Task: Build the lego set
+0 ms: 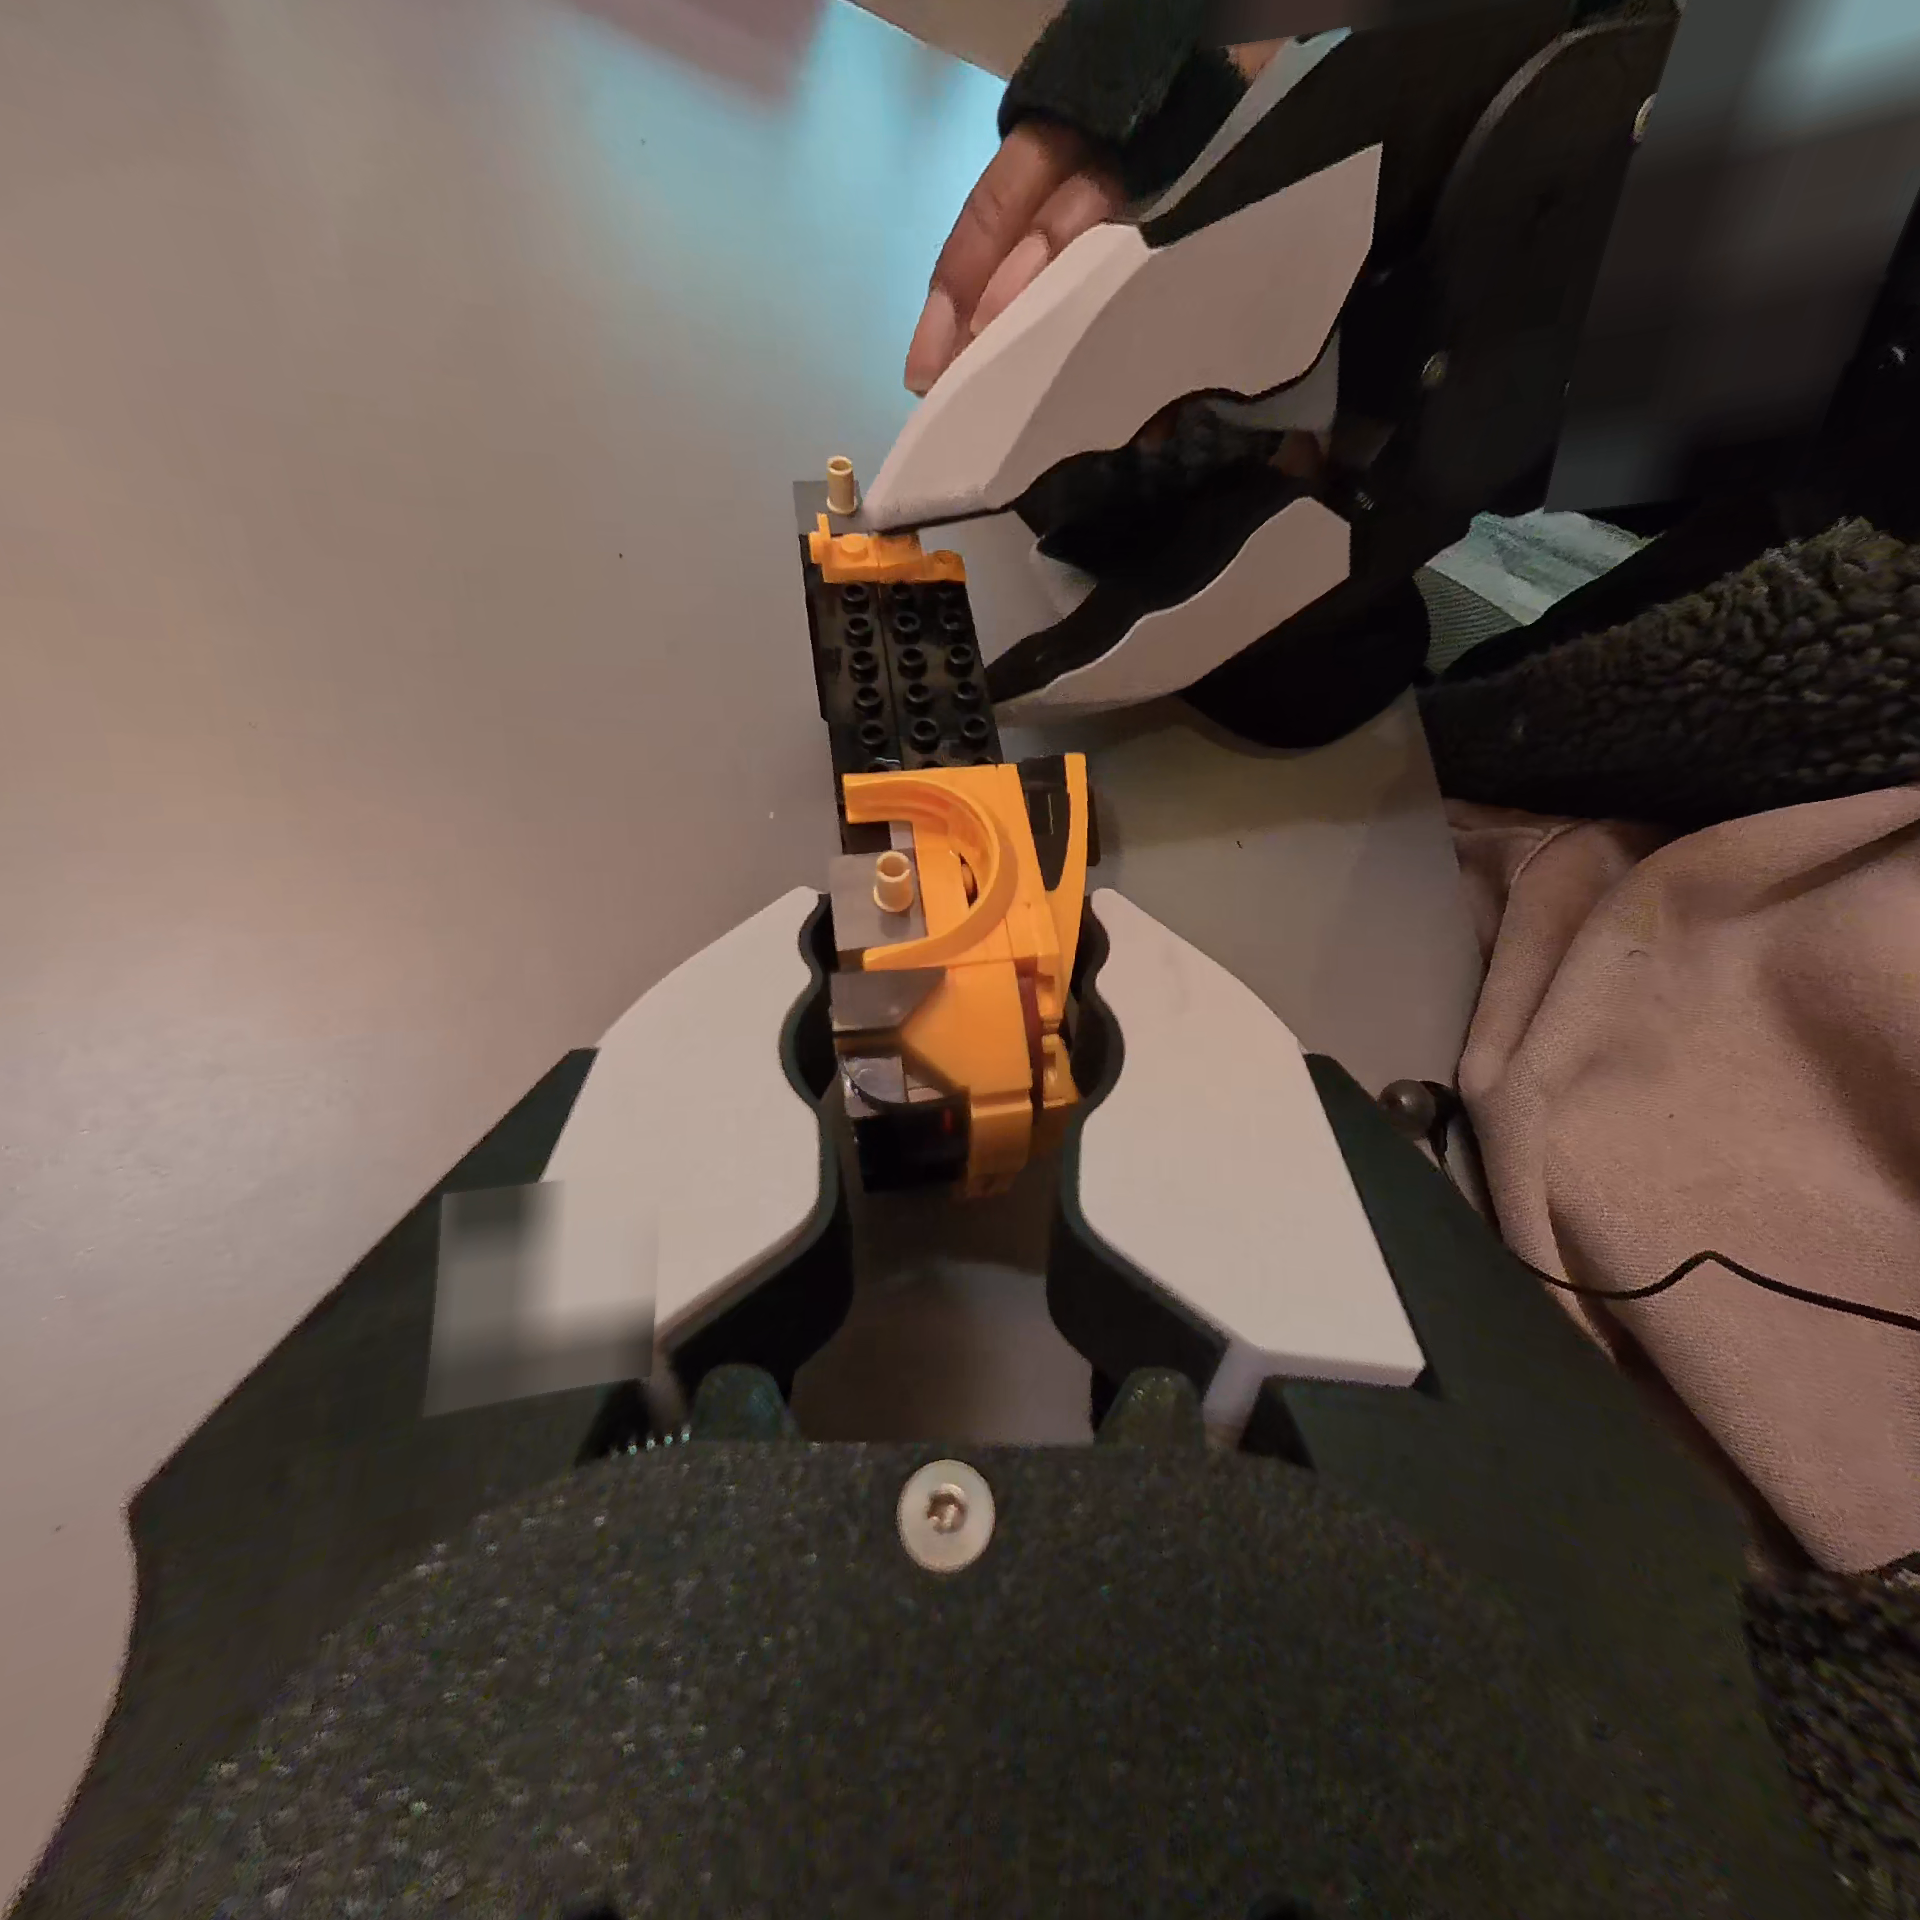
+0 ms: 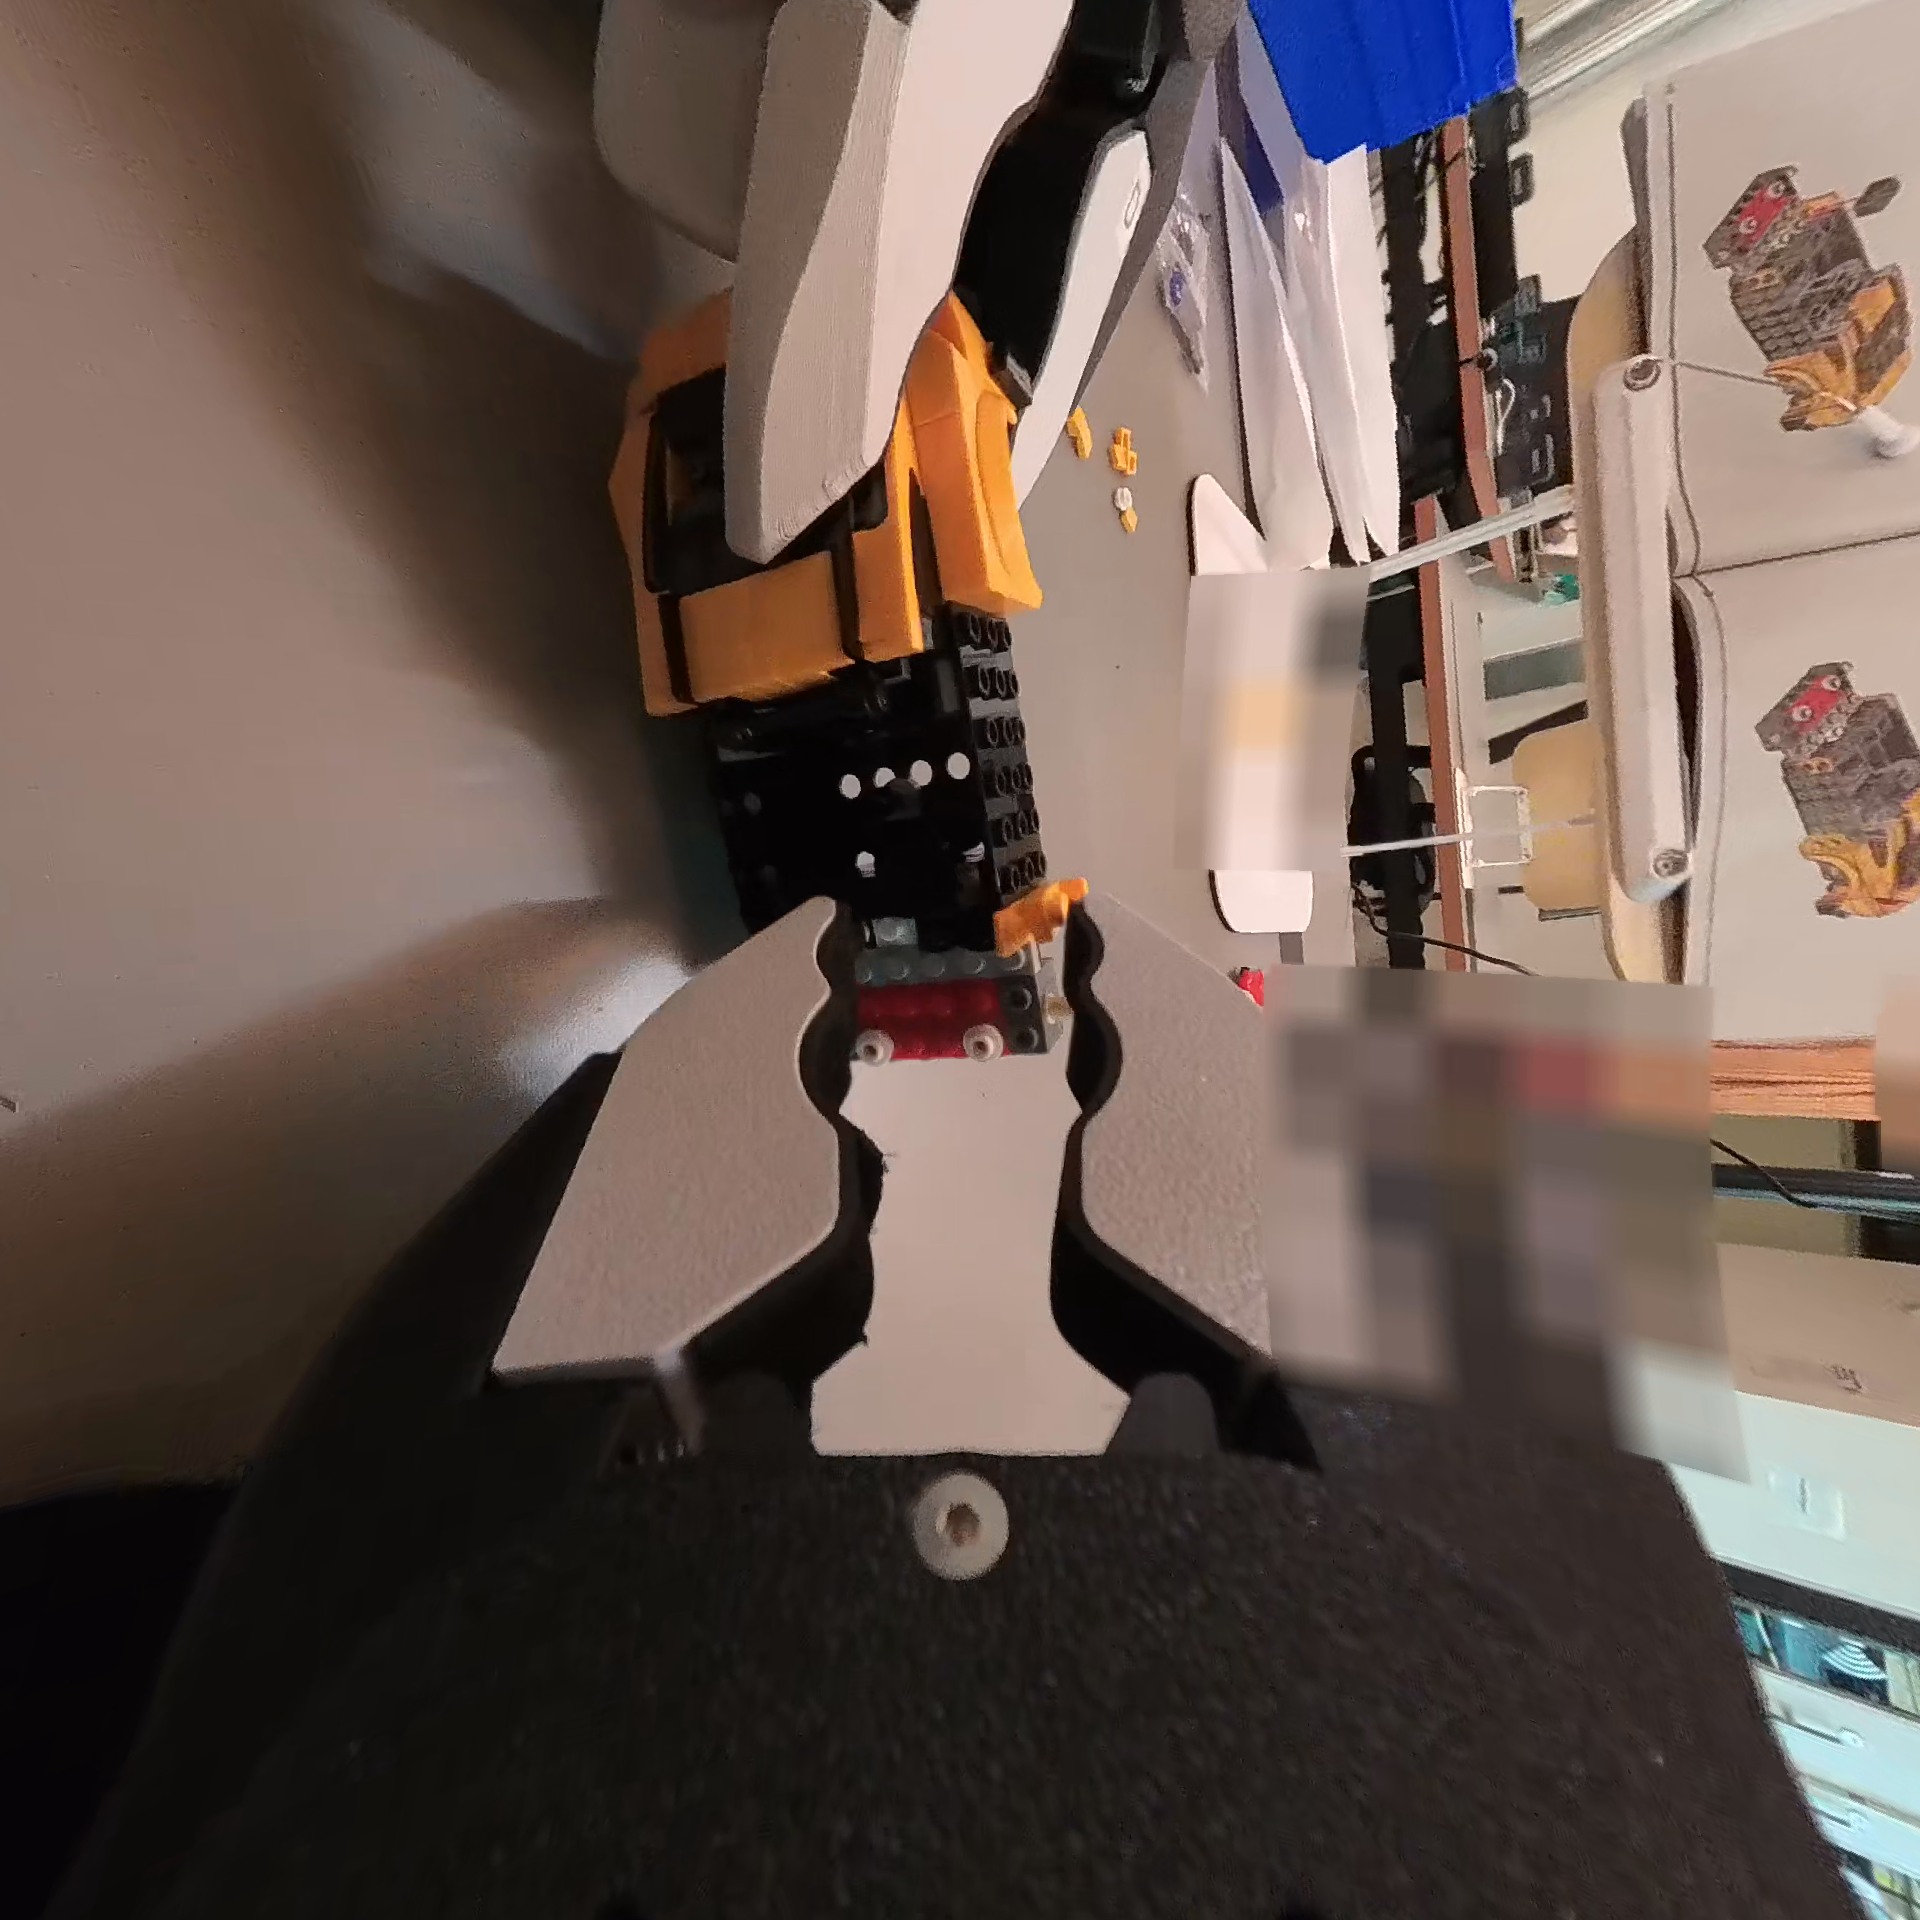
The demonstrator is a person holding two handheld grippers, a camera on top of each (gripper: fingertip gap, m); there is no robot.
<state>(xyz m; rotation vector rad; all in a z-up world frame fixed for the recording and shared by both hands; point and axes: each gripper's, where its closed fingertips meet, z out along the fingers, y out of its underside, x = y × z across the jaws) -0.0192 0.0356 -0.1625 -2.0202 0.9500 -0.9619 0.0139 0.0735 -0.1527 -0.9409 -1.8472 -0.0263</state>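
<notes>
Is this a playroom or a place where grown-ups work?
Probably a workroom or lab, not a playroom. The brick-built truck model is held over a plain grey table, with picture sheets of brick models pinned on a partition wall and a blue bin and cabled equipment behind.

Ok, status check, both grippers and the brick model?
Left gripper clamped on brick model's orange end. Right gripper fingers straddle the red-and-grey end, contact unclear. Loose orange pieces on table.
</notes>
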